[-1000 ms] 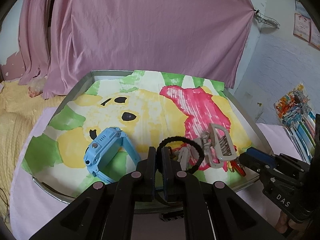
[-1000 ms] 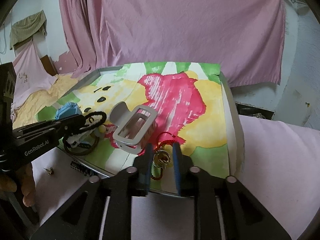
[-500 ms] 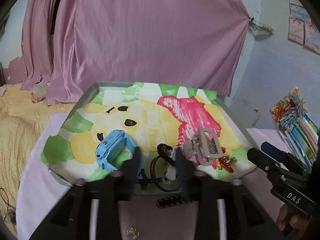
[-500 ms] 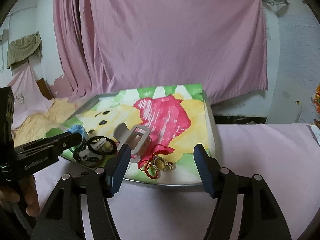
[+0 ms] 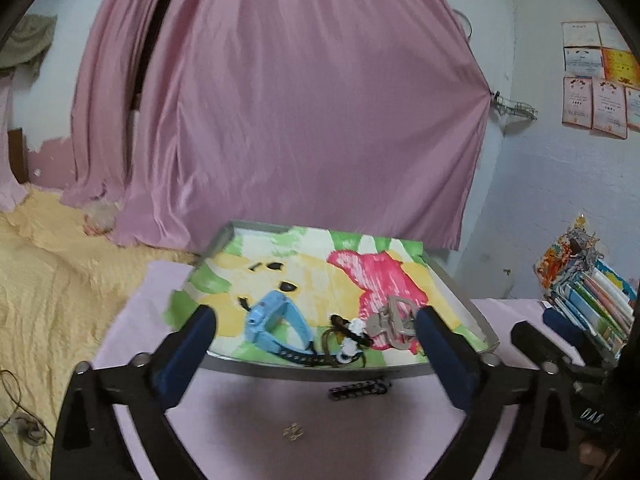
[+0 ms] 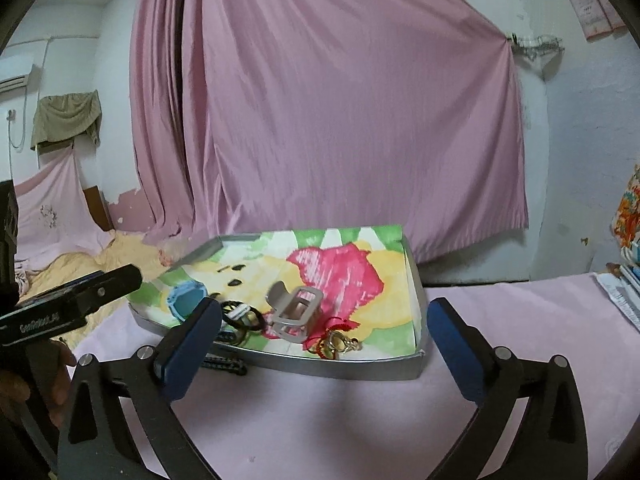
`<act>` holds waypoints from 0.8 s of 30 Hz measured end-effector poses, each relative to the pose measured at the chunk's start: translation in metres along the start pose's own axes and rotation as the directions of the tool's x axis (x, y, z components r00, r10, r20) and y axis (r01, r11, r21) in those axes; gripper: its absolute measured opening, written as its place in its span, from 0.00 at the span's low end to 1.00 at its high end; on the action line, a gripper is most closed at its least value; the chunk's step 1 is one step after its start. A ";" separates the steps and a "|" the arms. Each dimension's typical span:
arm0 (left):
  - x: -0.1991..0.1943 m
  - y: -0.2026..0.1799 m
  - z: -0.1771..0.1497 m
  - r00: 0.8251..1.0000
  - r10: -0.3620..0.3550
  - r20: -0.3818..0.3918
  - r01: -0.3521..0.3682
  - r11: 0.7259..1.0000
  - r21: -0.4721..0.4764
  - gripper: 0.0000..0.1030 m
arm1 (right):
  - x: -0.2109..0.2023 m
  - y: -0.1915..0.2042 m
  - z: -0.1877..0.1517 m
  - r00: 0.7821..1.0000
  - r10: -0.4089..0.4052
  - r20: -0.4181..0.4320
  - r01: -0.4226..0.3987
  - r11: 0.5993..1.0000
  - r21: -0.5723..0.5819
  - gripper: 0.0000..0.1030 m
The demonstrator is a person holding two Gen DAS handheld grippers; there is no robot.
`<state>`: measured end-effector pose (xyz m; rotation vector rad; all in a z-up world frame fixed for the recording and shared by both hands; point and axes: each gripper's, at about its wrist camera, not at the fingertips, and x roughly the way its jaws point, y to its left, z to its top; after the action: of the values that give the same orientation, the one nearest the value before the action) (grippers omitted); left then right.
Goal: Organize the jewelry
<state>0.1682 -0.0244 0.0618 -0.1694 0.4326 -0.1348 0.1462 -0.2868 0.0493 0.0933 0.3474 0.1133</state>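
A metal tray (image 5: 320,372) with a bright painted liner holds a blue watch (image 5: 272,320), black hair ties (image 5: 348,338) with a white piece, and a grey claw clip (image 5: 394,320). In the right wrist view a red cord with a gold charm (image 6: 334,340) lies at the tray's (image 6: 360,368) near edge, beside the claw clip (image 6: 296,312), the hair ties (image 6: 240,316) and the watch (image 6: 186,300). My left gripper (image 5: 314,316) is open and holds nothing, in front of the tray. My right gripper (image 6: 324,316) is likewise wide open and back from the tray.
On the pink cloth in front of the tray lie a black beaded bracelet (image 5: 358,388) and a small gold piece (image 5: 294,430). Stacked books (image 5: 592,300) stand at the right. A pink curtain (image 5: 300,120) hangs behind, and yellow bedding (image 5: 48,280) is at the left.
Both grippers have opened and drawn back from the tray. The left let go of the black hair tie, the right let go of the red cord charm; both now lie in the tray.
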 end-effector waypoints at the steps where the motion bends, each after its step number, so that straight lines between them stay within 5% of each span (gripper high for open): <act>1: -0.005 0.001 -0.002 1.000 0.011 0.016 -0.011 1.000 0.007 0.99 | -0.004 0.001 0.000 1.000 0.001 0.010 -0.001 1.000 -0.001 0.98; 10: -0.043 0.008 -0.021 0.995 0.057 0.081 -0.062 0.996 0.063 0.99 | -0.028 0.013 -0.010 0.999 0.014 0.047 -0.014 1.000 -0.009 0.98; 24: -0.063 0.020 -0.039 0.994 0.085 0.065 -0.088 0.995 0.053 0.99 | -0.040 0.027 -0.026 0.999 0.040 -0.002 -0.040 0.999 -0.036 0.98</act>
<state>0.0969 0.0000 0.0484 -0.0993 0.3724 -0.0564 0.0970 -0.2632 0.0415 0.0645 0.3446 0.1587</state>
